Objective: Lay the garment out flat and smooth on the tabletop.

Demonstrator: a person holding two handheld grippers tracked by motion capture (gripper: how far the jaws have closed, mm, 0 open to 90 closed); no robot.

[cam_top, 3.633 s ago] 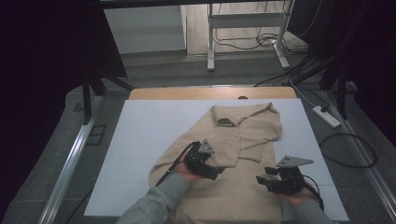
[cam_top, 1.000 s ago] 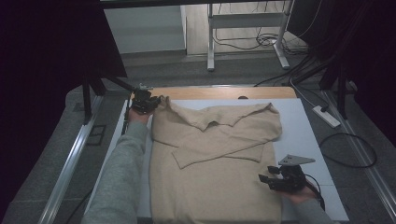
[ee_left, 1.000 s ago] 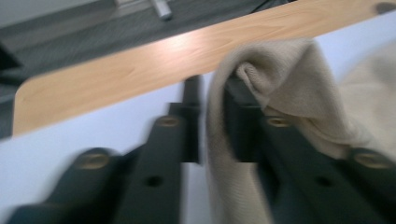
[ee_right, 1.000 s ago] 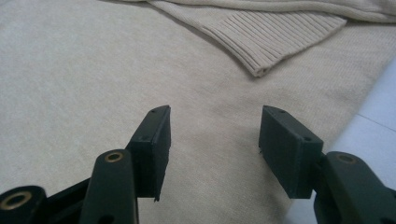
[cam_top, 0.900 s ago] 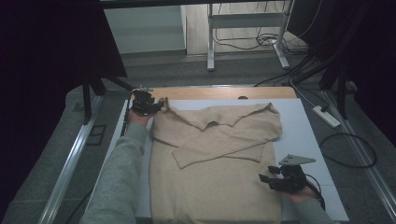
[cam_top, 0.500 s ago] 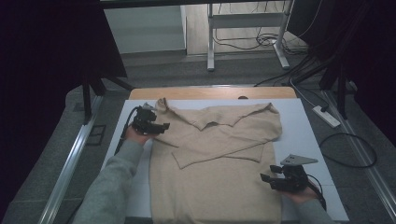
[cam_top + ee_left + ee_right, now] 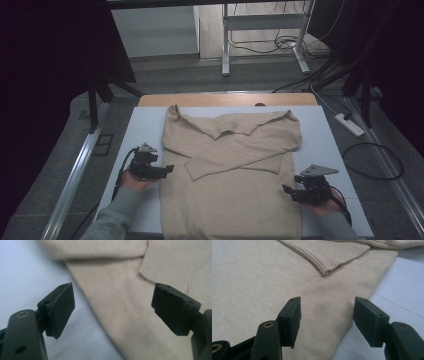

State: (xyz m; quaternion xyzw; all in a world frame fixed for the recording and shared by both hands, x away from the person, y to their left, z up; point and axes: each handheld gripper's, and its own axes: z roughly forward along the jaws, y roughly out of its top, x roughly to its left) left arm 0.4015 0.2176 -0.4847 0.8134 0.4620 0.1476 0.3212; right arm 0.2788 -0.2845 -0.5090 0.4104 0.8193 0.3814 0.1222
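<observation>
A beige sweater (image 7: pixel 230 170) is lying flat on the white worktop (image 7: pixel 325 135), collar toward the far edge, with both sleeves folded across its chest. The left hand-held gripper (image 7: pixel 167 170) is hovering just beside the sweater's left edge, its jaws spread after just opening, gripping nothing; the cloth edge and a ribbed cuff (image 7: pixel 172 267) are lying beyond them. The right hand-held gripper (image 7: pixel 286 190) is sitting at the sweater's right edge, jaws spread and just widening, over the cloth without pinching it.

Sweater (image 7: pixel 230 170) on table (image 7: pixel 325 135), between left gripper (image 7: pixel 167 170) and right gripper (image 7: pixel 286 190)
</observation>
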